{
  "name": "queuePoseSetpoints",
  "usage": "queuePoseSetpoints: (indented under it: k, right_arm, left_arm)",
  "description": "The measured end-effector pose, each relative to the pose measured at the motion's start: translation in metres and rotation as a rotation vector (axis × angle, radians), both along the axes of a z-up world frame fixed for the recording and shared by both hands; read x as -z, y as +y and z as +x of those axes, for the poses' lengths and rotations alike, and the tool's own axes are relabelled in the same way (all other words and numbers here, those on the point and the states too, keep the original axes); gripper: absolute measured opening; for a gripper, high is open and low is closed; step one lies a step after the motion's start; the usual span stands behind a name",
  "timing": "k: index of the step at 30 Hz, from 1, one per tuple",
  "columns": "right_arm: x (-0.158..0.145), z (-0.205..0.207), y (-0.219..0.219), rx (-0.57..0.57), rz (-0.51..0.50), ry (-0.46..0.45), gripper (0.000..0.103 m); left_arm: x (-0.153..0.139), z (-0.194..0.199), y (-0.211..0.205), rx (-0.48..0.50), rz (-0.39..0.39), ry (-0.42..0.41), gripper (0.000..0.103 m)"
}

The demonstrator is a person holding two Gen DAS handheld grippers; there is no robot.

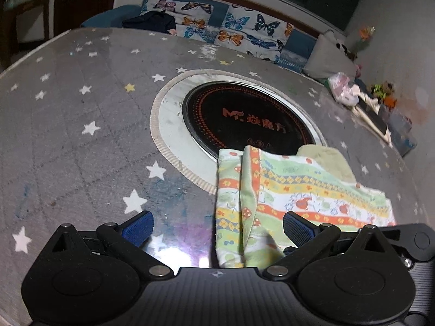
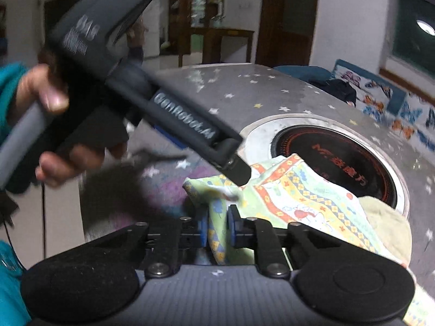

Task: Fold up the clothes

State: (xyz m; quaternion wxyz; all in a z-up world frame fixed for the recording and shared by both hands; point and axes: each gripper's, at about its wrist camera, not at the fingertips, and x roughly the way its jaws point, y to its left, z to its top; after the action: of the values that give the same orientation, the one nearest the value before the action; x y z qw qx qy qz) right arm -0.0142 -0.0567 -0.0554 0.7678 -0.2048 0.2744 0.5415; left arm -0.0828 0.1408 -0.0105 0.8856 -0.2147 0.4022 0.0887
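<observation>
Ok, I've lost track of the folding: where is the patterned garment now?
The patterned garment lies at the near right of the starry table, its far edge overlapping the round cooktop; the right gripper pinches its corner.

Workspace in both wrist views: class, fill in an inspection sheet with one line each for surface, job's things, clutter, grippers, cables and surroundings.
Surface: round table under a grey star-print cover, with a black induction hob set in its middle.
Job's things: striped patterned cloth lying partly over the hob's rim; a plain green cloth beneath it.
Clutter: bags and small items at the table's far edge.
Grippers: left gripper open above the cloth; right gripper shut on a bunched cloth edge.
Cables: a thin dark cord hanging below the hand.
Surroundings: butterfly-print sofa, dark garment on it.
</observation>
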Motion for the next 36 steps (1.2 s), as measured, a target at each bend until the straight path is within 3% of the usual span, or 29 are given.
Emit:
queuePoseSetpoints:
  k: [7, 11, 19, 22, 28, 36]
  right_arm:
    - [-0.019, 0.014, -0.025, 0.053, 0.117, 0.097, 0.01]
    - [-0.025, 0.015, -0.034, 0.049, 0.148, 0.115, 0.009]
    - [-0.025, 0.013, -0.04, 0.017, 0.164, 0.122, 0.009]
    - [-0.02, 0.013, -0.039, 0.01, 0.152, 0.126, 0.01]
    - [-0.022, 0.021, -0.049, 0.044, 0.155, 0.131, 0.028]
    - [-0.021, 0.063, -0.099, 0.311, 0.128, 0.076, 0.042]
  left_arm:
    - [0.004, 0.014, 0.01, -0.044, -0.207, 0.002, 0.103]
    - [0.008, 0.03, 0.002, -0.007, -0.247, 0.014, 0.094]
    - [0.018, 0.043, -0.006, 0.035, -0.274, 0.02, 0.028]
    - [0.02, 0.044, -0.007, 0.039, -0.259, 0.021, 0.02]
    - [0.019, 0.043, -0.009, 0.047, -0.22, 0.015, 0.017]
    - [0.018, 0.043, -0.012, 0.059, -0.188, 0.01, 0.017]
